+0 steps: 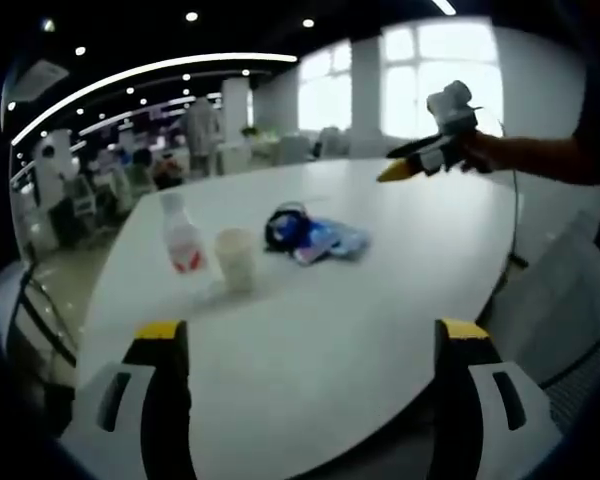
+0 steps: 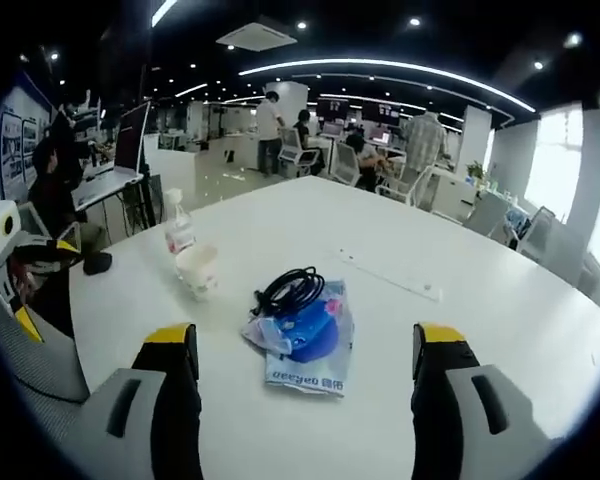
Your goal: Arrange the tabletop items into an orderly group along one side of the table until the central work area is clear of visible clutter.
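Here, one bottle [image 2: 179, 231], one cup [image 2: 198, 270], one cable [image 2: 291, 290], one packet [image 2: 307, 345].

Dark print runs along the near edge of the plastic packet [image 2: 305, 340] on the bench [image 2: 500, 300], too small to read.
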